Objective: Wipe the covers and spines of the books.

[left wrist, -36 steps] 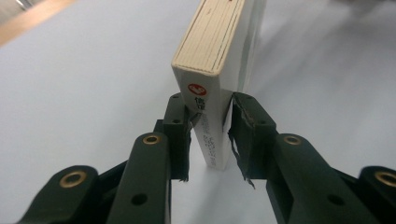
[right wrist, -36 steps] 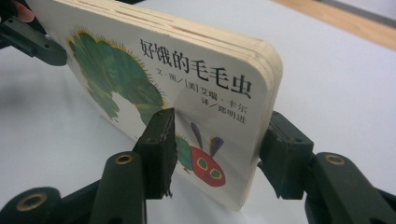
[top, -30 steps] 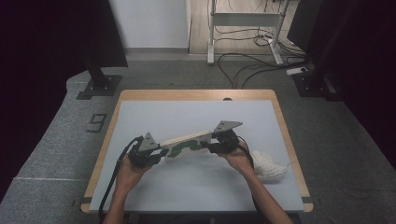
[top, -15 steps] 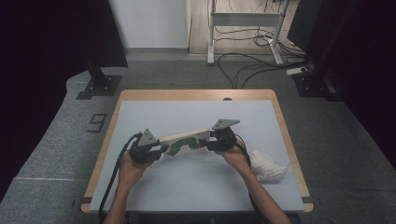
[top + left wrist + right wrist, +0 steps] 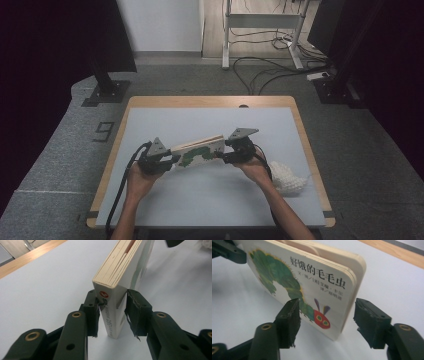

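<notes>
Risk lies with the board book (image 5: 120, 290): left gripper (image 5: 112, 312) alone clamps its spine; right gripper (image 5: 327, 322), jaws just opening, seemingly clear, so it may sag onto the desk (image 5: 200, 200).

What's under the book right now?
Under the book only bare table and its shadow show; the left tongs clamp its spine end. Its resting edge is not clear.

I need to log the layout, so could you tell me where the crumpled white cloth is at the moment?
In the high view the white cloth lies on the table near its right edge, just right of the person's right forearm and below the right gripper.
</notes>
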`<state>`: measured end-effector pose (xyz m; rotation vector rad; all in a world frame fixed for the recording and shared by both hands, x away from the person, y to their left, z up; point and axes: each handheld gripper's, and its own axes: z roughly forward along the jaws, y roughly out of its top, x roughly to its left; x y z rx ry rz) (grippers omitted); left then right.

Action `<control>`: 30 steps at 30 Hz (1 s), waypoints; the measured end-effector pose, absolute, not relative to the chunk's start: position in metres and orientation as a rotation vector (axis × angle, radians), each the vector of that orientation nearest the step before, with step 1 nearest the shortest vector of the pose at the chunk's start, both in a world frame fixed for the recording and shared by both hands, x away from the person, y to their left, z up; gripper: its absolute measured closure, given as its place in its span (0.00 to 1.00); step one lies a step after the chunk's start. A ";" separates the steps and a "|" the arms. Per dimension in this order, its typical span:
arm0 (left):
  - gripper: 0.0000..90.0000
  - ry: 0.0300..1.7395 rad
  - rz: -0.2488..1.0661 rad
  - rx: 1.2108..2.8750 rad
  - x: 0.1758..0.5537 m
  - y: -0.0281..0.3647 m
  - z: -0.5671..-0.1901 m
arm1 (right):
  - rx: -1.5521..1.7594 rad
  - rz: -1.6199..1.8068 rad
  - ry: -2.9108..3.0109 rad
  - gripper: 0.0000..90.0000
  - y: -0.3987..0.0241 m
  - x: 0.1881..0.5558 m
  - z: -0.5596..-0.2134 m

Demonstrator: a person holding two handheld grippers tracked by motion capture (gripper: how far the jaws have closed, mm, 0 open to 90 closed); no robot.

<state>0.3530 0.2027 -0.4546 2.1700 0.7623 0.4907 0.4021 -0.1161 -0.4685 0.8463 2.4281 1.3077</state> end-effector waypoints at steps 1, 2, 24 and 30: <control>0.70 0.760 0.491 2.170 0.353 0.203 -0.455 | 0.844 1.307 2.423 0.36 -0.118 0.400 -0.467; 0.70 0.757 0.493 2.172 0.353 0.203 -0.455 | 0.844 1.310 2.423 0.34 -0.121 0.399 -0.465; 0.71 0.758 0.445 2.151 0.356 0.206 -0.456 | 0.913 1.153 2.359 0.19 -0.216 0.351 -0.441; 0.71 0.762 0.431 2.144 0.357 0.207 -0.456 | 0.972 1.088 2.340 0.21 -0.243 0.335 -0.447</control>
